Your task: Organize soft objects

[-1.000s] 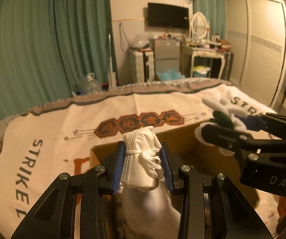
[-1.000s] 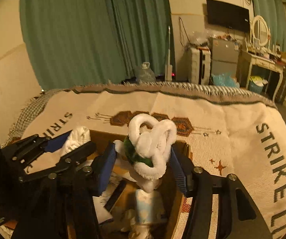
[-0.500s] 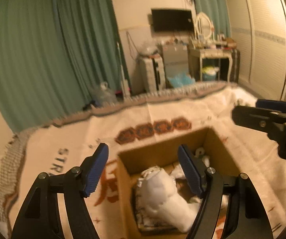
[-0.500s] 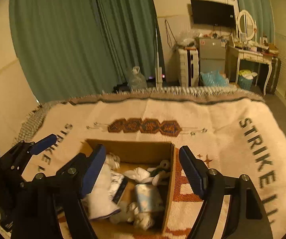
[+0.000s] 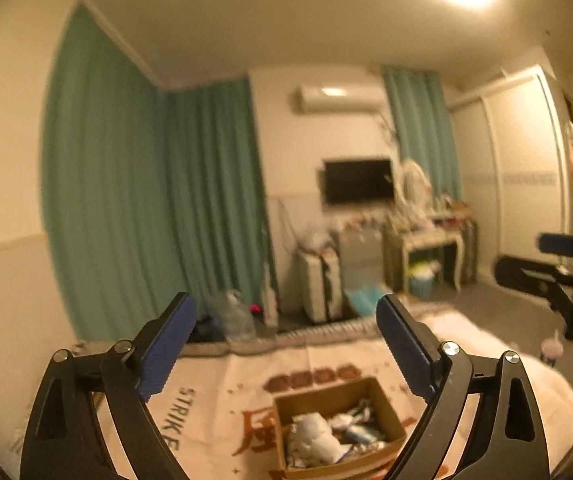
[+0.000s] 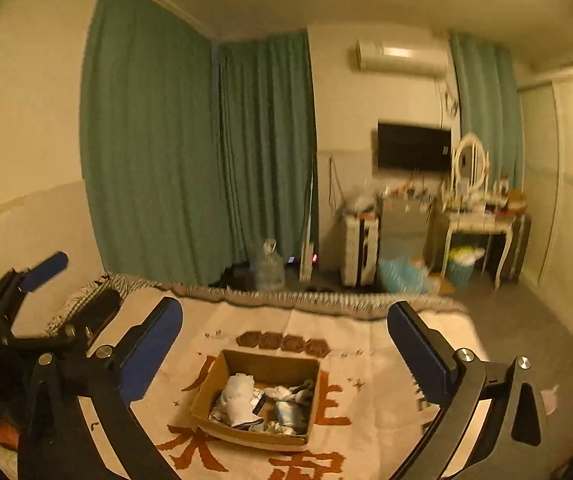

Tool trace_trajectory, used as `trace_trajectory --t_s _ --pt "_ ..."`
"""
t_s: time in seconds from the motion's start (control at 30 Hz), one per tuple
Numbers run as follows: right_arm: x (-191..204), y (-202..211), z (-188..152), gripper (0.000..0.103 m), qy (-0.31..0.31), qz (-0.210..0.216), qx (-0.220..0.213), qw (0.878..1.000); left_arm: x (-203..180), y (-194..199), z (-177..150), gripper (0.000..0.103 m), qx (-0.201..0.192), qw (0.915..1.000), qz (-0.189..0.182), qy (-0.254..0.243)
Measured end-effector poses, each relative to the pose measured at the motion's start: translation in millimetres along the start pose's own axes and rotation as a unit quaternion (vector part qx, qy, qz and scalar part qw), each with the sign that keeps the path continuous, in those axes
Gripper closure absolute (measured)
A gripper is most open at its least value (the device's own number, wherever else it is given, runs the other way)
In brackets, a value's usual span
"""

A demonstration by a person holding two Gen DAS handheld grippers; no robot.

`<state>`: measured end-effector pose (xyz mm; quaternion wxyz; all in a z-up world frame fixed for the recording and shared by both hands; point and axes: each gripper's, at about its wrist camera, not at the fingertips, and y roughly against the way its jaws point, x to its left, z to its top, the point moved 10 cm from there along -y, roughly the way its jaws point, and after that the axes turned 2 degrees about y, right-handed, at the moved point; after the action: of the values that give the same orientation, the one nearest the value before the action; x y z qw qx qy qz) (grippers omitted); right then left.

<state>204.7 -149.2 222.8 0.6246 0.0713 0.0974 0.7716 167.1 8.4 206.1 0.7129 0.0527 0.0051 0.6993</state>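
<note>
A brown cardboard box (image 6: 210,384) sits on the cream blanket (image 6: 378,432) printed with "STRIKE". It holds several soft items, among them a white rolled bundle (image 6: 238,398) and a white-and-green plush (image 6: 298,390). The box also shows in the left wrist view (image 5: 390,408), with the white bundle (image 5: 314,432) inside. My left gripper (image 5: 286,344) is open and empty, high above the box. My right gripper (image 6: 282,344) is open and empty, also well above the box. Each gripper shows at the edge of the other's view.
Beyond the bed's fringed edge (image 6: 326,300) are green curtains (image 6: 166,152), a suitcase (image 6: 360,248), a dressing table (image 6: 482,232) with a mirror, a wall television (image 6: 412,146) and a white wardrobe (image 5: 526,168).
Both grippers opened and dropped the white bundle and the plush into the box. Both then rose and pulled back, so the box looks much smaller.
</note>
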Motion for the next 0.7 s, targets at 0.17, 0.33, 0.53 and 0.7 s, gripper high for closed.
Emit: trace_trajectory --t_s 0.17,0.33,0.53,0.7 --pt "25 52 -5 0.000 0.029 0.007 -0.040 0.999 17 48 4 0.010 -0.043 0.9982 0.042 0.001" --pt "36 72 -38 0.000 0.029 0.024 -0.075 0.997 29 58 -29 0.010 -0.046 0.9972 0.035 0.047" --pt "38 51 -99 0.000 0.008 0.021 -0.076 0.997 23 33 -96 0.010 -0.010 0.9980 0.048 0.040" --pt "23 3 -157 0.000 -0.026 0.015 -0.028 0.999 20 6 -159 0.010 0.054 0.9961 0.048 0.052"
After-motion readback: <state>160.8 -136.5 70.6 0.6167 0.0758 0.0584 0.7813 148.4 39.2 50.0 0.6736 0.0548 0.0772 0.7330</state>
